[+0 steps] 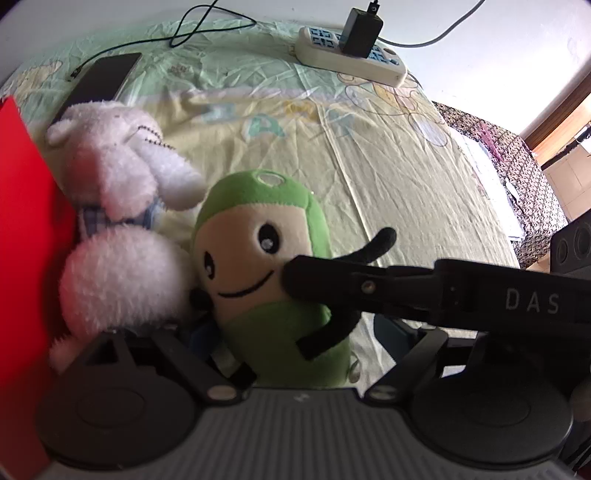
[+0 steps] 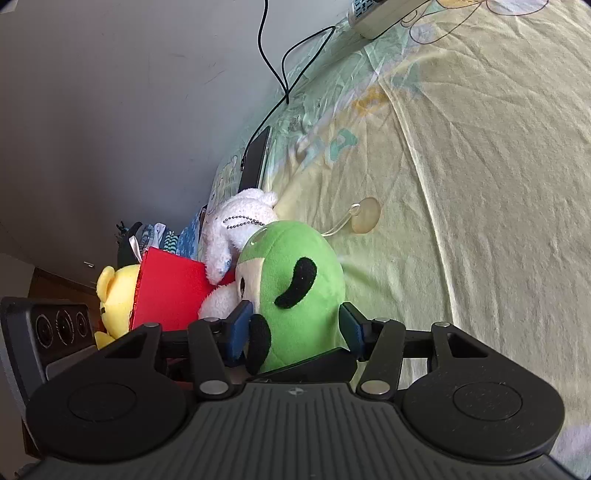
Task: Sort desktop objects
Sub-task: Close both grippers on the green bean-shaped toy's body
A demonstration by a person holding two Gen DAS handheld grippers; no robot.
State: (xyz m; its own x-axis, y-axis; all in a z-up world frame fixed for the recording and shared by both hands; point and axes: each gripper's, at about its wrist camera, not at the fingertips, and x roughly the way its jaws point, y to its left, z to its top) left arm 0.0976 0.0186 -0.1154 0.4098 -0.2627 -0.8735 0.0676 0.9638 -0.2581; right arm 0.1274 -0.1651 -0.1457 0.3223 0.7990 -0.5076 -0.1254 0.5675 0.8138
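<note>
Left wrist view, from the left edge: a red box (image 1: 26,236) cut off by the frame; a white plush bear (image 1: 118,206) leaning against it; then the green plush toy (image 1: 266,273), touching the bear's lower body, upright on the cloth-covered bench (image 1: 388,177). The right hand-held gripper (image 1: 291,280) enters from the right, one black finger pressing the toy's face. The left hand-held gripper's (image 1: 288,347) fingertips are hidden behind the plush; whether it grips or stands wide cannot be told. Rear edge: a dark phone (image 1: 99,79) at left, a power strip (image 1: 351,51) with a black charger (image 1: 360,31) at right. The bench to the right of the toy lies open up to its right edge.

Right wrist view, from the left: a yellow plush (image 2: 114,299), half hidden behind the red box (image 2: 170,291); the bear (image 2: 240,225); the green toy (image 2: 295,288) held between the two blue-padded fingers of the right hand-held gripper (image 2: 295,328). A clear suction cup (image 2: 365,219) lies just beyond. To the right, open cloth.
</note>
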